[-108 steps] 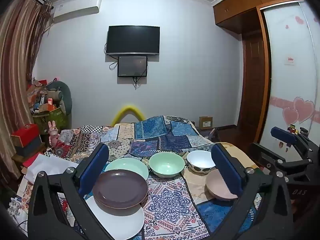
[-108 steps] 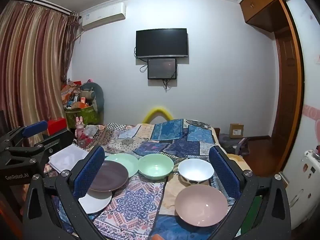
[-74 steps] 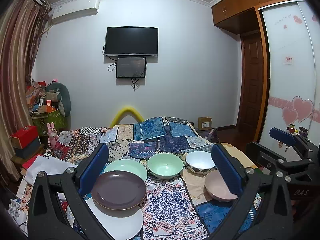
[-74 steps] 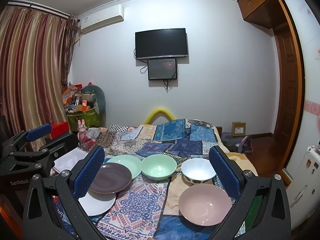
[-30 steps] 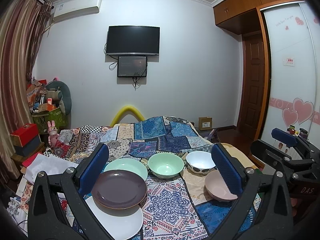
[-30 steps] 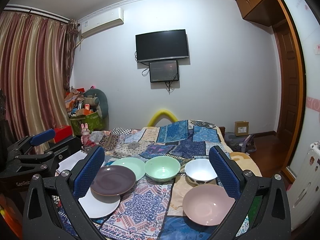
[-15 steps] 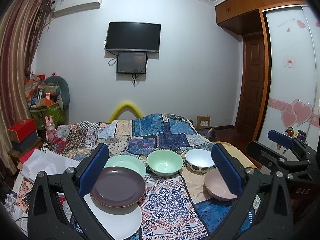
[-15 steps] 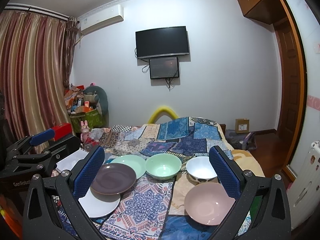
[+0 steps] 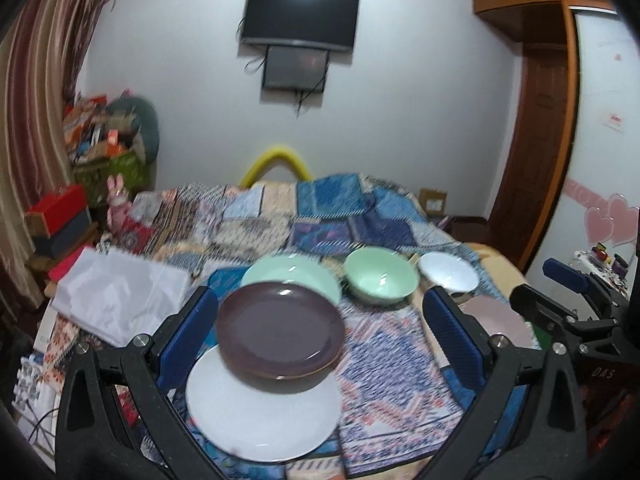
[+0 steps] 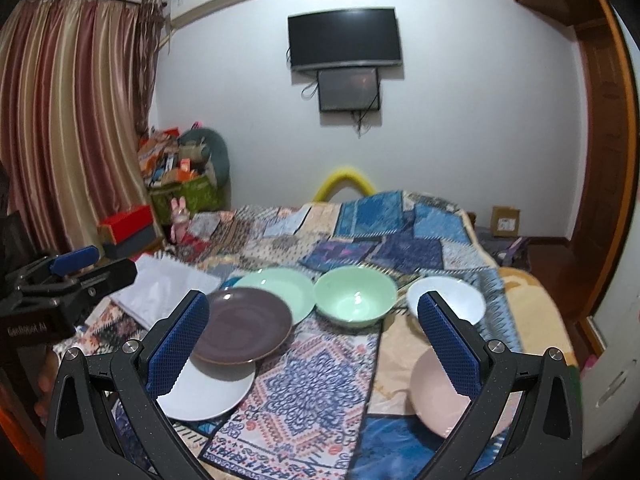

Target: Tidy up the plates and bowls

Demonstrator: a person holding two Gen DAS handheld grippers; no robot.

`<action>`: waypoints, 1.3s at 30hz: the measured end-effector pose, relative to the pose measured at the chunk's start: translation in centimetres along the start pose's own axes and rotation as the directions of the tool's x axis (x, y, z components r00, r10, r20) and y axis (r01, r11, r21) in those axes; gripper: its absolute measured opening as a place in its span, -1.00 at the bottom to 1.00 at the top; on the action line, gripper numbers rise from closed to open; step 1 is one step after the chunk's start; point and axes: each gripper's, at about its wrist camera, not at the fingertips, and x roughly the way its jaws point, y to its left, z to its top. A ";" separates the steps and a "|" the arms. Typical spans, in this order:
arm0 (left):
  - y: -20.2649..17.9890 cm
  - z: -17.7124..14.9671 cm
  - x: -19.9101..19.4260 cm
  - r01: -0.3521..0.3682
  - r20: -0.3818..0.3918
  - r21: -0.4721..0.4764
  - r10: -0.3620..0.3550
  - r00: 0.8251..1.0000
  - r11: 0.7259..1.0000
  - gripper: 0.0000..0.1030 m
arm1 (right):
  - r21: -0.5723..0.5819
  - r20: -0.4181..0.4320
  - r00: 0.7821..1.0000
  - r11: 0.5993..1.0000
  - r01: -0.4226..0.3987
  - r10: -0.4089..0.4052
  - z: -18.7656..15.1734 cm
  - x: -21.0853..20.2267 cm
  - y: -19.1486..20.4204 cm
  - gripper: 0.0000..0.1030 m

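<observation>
Bedspread (image 9: pixel 384 360); purple plate (image 9: pixel 280 330) between gripper (image 9: pixel 320 340) fingers

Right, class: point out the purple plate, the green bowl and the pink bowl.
purple plate (image 9: pixel 280 328), left wrist view, centre of its face.
green bowl (image 10: pixel 354 300), right wrist view, inside of the basin.
pink bowl (image 10: pixel 434 396), right wrist view, inner surface.

The right gripper (image 9: pixel 576 308), seen at the right edge of the left wrist view, carries the pale letters "DAS" low on its black body. The left gripper (image 10: pixel 60 284), at the left edge of the right wrist view, bears faint lettering beginning "GenRobot". Sign on the wardrobe door (image 9: pixel 614 120): red marks, illegible.
</observation>
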 end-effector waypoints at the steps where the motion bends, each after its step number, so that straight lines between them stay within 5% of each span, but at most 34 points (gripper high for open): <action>1: 1.0 -0.1 0.4 -0.012 -0.016 -0.011 0.012 1.000 1.000 1.00 | -0.002 -0.016 1.000 1.000 -0.010 0.010 -0.2 0.6 0.2 1.00; 12: 7.9 -2.6 4.5 -0.136 -0.184 0.020 0.137 0.973 0.991 0.99 | 0.010 -0.211 0.970 0.992 -0.124 0.123 -3.1 7.5 2.4 0.76; 16: 9.9 -4.3 7.1 -0.130 -0.275 0.007 0.127 0.953 0.992 0.66 | 0.024 -0.278 0.949 0.988 -0.150 0.151 -4.0 9.7 3.1 0.64; 21: 12.0 -5.7 11.2 -0.095 -0.361 -0.052 0.070 0.930 0.994 0.49 | 0.031 -0.351 0.923 0.987 -0.155 0.156 -5.0 12.8 3.3 0.43; 39: 12.9 -5.6 22.4 -0.032 -0.472 -0.058 0.001 0.882 0.998 0.07 | 0.100 -0.477 0.866 0.988 -0.118 0.152 -6.2 20.6 1.6 -0.05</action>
